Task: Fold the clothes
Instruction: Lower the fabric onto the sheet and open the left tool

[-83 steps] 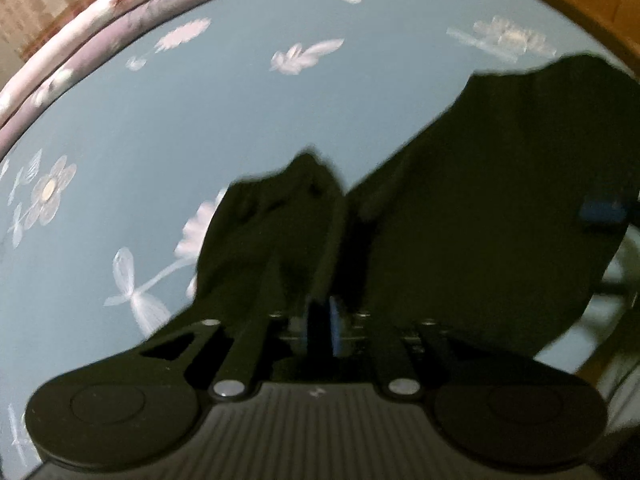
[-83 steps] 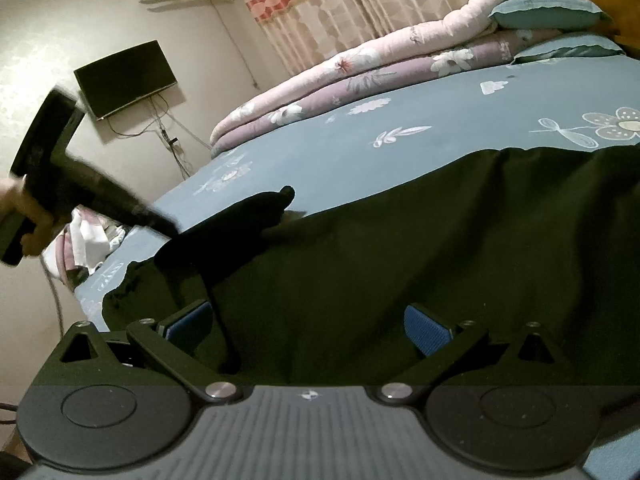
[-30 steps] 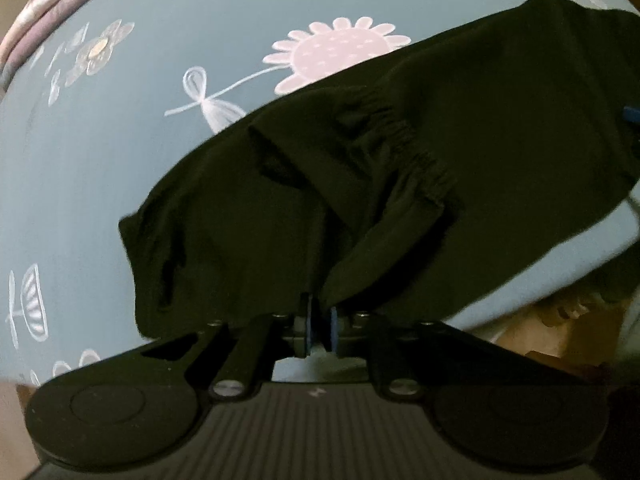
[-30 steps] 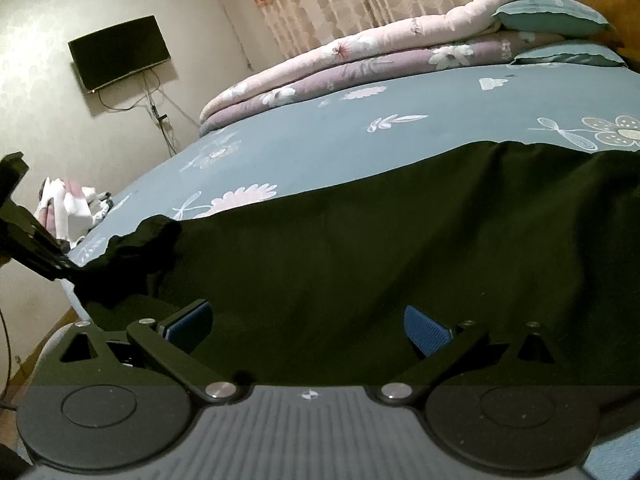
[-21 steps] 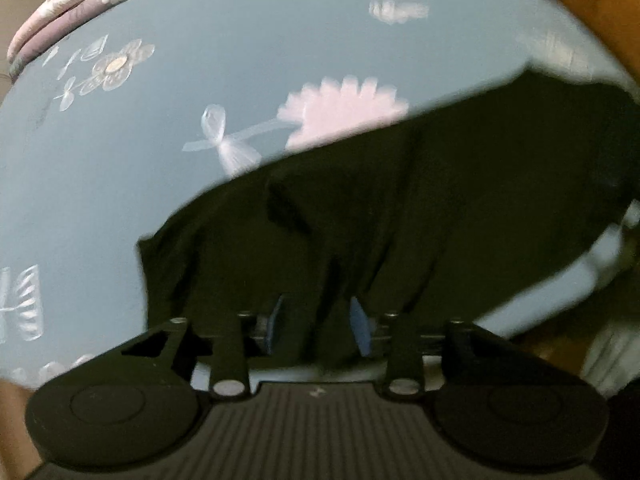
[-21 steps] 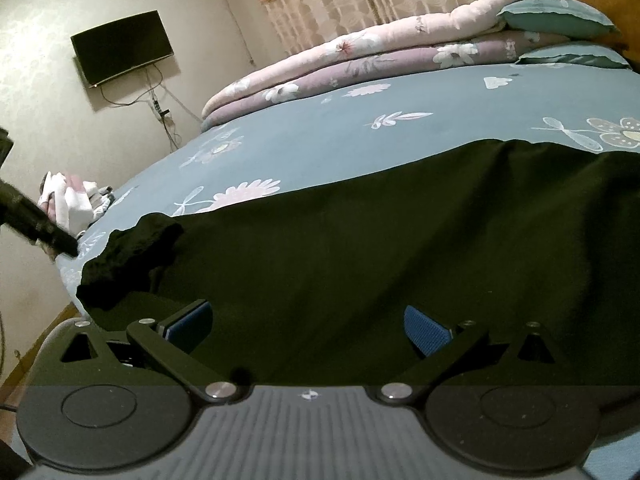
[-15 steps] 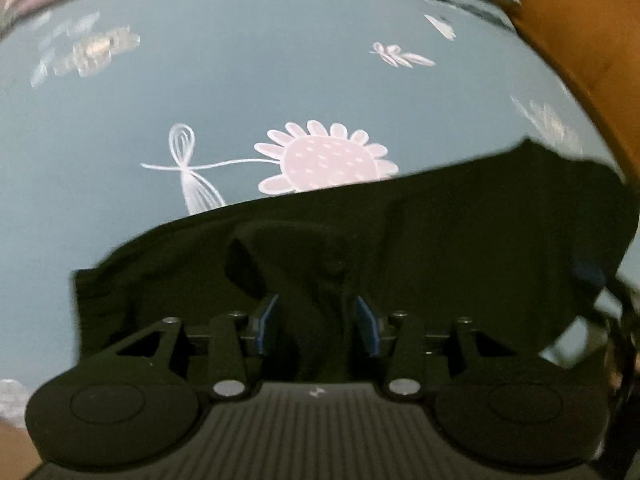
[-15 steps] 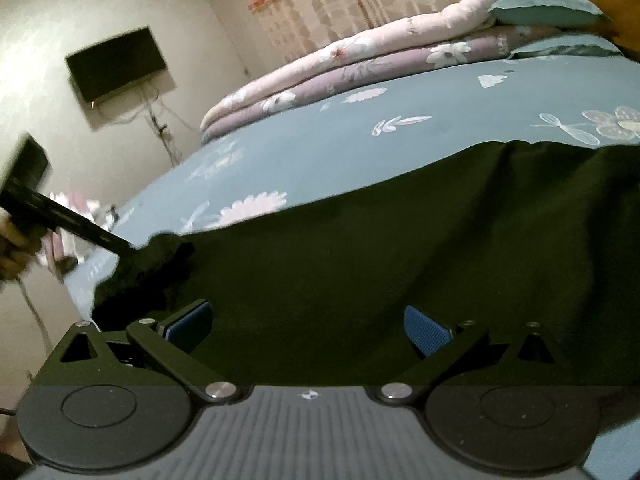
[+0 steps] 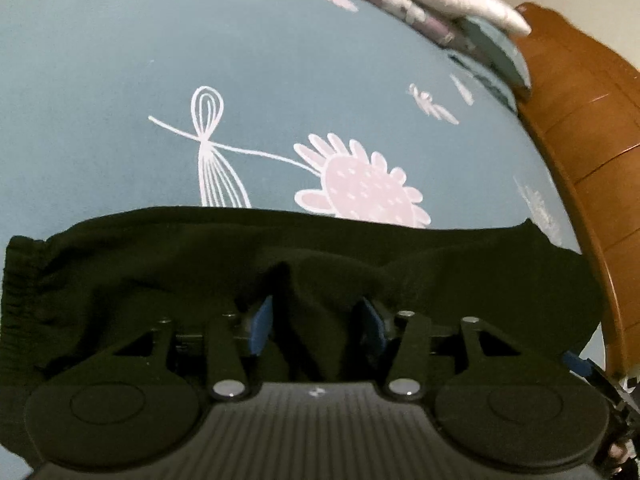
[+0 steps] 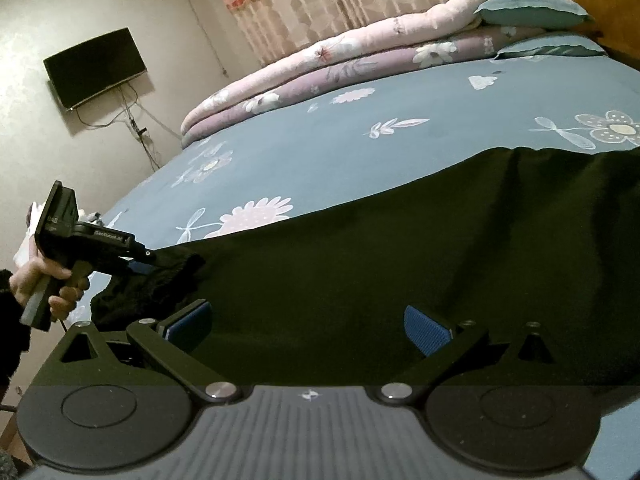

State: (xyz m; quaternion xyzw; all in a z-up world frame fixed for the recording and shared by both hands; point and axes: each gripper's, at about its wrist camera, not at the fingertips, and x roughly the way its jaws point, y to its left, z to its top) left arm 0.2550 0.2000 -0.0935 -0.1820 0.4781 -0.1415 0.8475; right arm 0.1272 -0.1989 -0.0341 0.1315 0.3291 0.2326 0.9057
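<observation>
Two grippers are at work on one black garment (image 10: 400, 264), which lies spread across the near part of the bed (image 10: 320, 148), along its edge, over the blue flowered sheet. The left gripper (image 9: 316, 316) has a raised ridge of the dark cloth standing between its blue pads (image 9: 262, 322); its jaws have just been closing in, but gaps show beside the fold, so I'd call it loose around the cloth rather than clamped. It sits near the gathered, elastic-looking end (image 9: 20, 288), probably to lift that end over for a fold. From the other side a hand (image 10: 44, 280) can be seen holding that tool at the bunched corner. The right gripper (image 10: 308, 328) hangs low over the middle of the garment with jaws wide apart, gripping nothing, likely waiting to pin or take the cloth. No basket or box is in sight; rolled quilts (image 10: 340, 68) and pillows (image 10: 532, 10) lie along the far side.
</observation>
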